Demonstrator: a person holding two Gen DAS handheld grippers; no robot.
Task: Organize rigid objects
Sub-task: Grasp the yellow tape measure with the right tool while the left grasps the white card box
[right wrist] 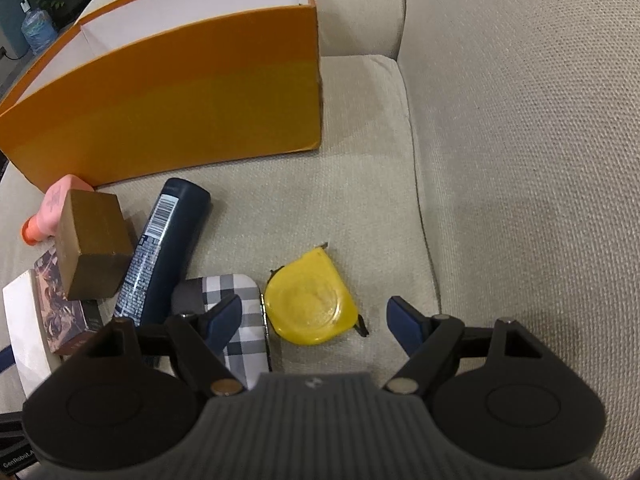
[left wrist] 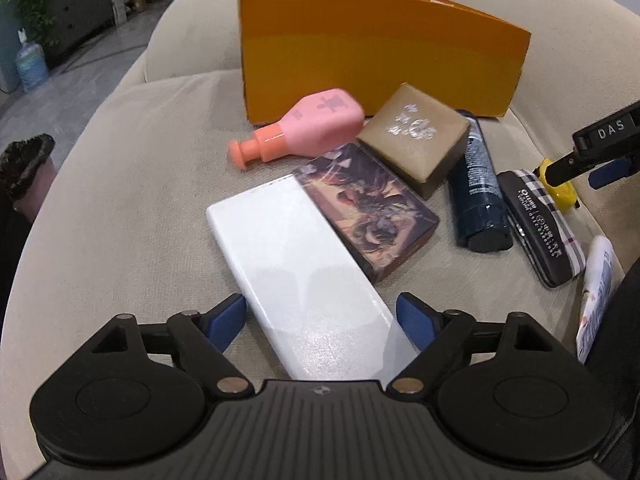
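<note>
The orange box (right wrist: 168,108) stands open-topped at the back of the beige sofa cushion (right wrist: 360,184). In front of it lie a pink bottle (left wrist: 308,128), a brown box (left wrist: 416,136), a dark spray can (right wrist: 164,252), a picture-printed box (left wrist: 368,208), a white box (left wrist: 304,280), a plaid case (right wrist: 240,320) and a yellow tape measure (right wrist: 310,300). The left claw (left wrist: 320,320) stands released astride the white box's near end, pads clear of it. The right claw (right wrist: 312,322) is released over the tape measure, farther from the orange box.

Beige sofa (right wrist: 500,160), water jug (left wrist: 31,66), dresser (left wrist: 80,4)
</note>
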